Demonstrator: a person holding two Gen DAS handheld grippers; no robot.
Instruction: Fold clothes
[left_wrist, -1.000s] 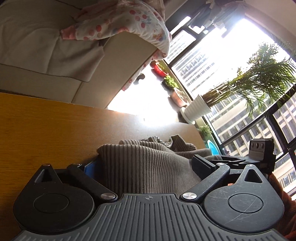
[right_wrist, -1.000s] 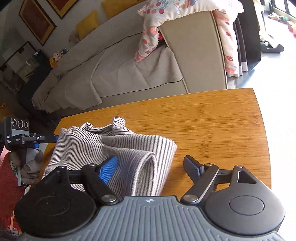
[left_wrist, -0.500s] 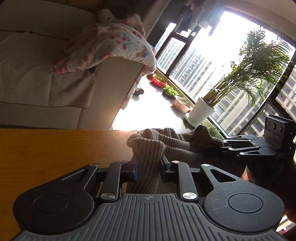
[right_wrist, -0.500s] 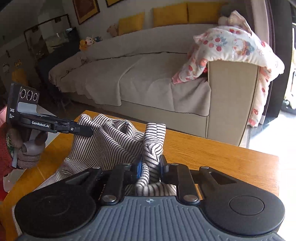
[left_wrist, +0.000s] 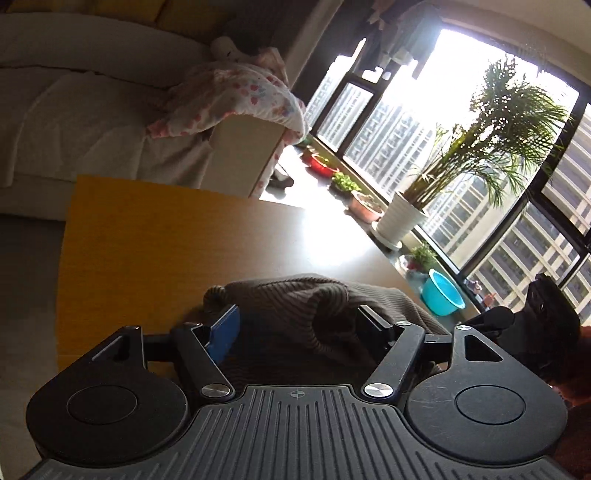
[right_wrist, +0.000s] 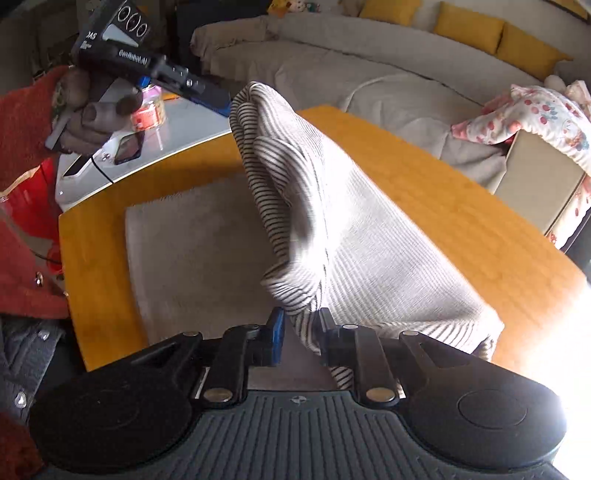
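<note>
A grey-and-white striped garment (right_wrist: 369, 236) hangs above the wooden table (right_wrist: 443, 206), stretched from my right gripper up toward my left one. My right gripper (right_wrist: 301, 325) pinches a bunched edge of the garment; its jaws are opening slightly while the cloth still fills the gap. In the right wrist view my left gripper (right_wrist: 216, 99) sits at the garment's raised top corner. Its jaws (left_wrist: 295, 317) are opening and stand wide, with the bunched garment (left_wrist: 295, 299) lying loosely between them and the blue pad (left_wrist: 221, 332) bare.
A pale fluffy cloth (right_wrist: 192, 251) lies flat on the table under the garment. Beyond the table's left end is a white surface with a phone (right_wrist: 129, 147) and a jar (right_wrist: 149, 110). A sofa (right_wrist: 332, 66) with a floral blanket (right_wrist: 535, 110) stands behind. A red sleeve (right_wrist: 22, 110) is at the left.
Both grippers rose and swung with the garment, lifting it off the table. Half a second ago the left jaws were shut on it; now they are spread wide.
</note>
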